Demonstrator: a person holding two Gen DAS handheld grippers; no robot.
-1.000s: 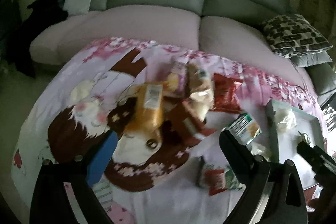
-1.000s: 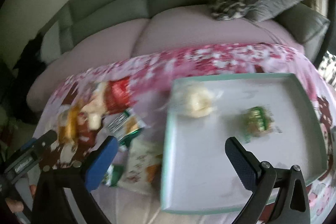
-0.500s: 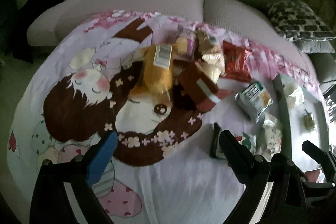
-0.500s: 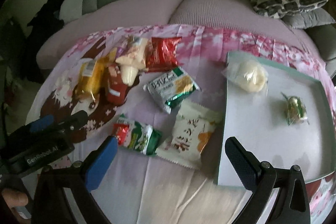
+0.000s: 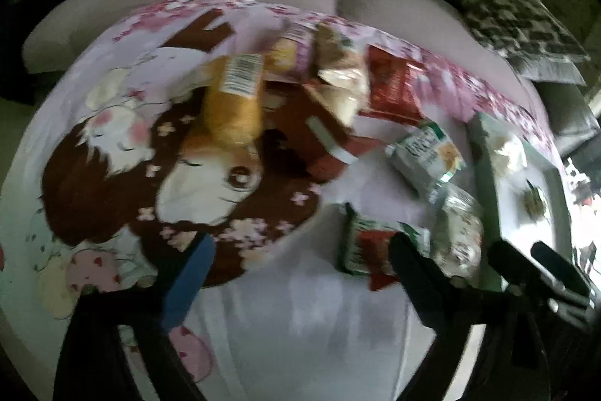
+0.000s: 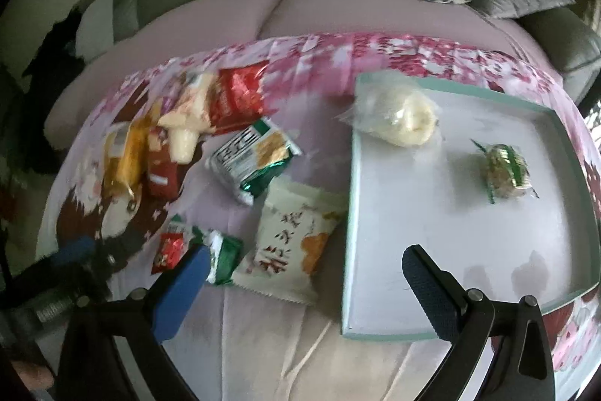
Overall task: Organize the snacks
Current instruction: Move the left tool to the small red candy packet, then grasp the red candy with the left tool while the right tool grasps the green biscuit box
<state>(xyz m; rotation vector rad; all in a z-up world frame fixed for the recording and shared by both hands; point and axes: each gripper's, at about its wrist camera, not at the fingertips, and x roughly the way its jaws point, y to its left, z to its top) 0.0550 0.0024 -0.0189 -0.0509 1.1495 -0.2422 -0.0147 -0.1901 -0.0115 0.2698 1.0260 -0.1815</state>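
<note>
The left tongs (image 5: 300, 273) stand open with nothing between the fingers, and they have just been closing a little; they hang over the cloth (image 5: 300, 326), near the front; just past the right finger lies the red and green pack (image 5: 366, 247), flat on the cloth.

The right tongs (image 6: 304, 273) are open too and hold nothing; they hang over the near left edge of the tray (image 6: 347, 232); the cream pack (image 6: 296, 239) lies just left of the tray; the red and green pack shows here as well, left of the cream pack, by the blue finger.

Farther off on the cloth is the white and green pack (image 6: 253, 156); far and left sits a pile: a red bag (image 6: 236, 96), an orange bag (image 6: 126, 156) and more, too blurry to tell apart.

In the tray there is a white bun (image 6: 402, 117) in clear wrap at the far left, and a small green sweet (image 6: 505, 170) to the right, well apart.

The packs look light, thin and crinkly; I think they would slip and bend easily; the food inside could crumble; so pinch gently across the puffy middle or at the flat sealed end, not hard.
</note>
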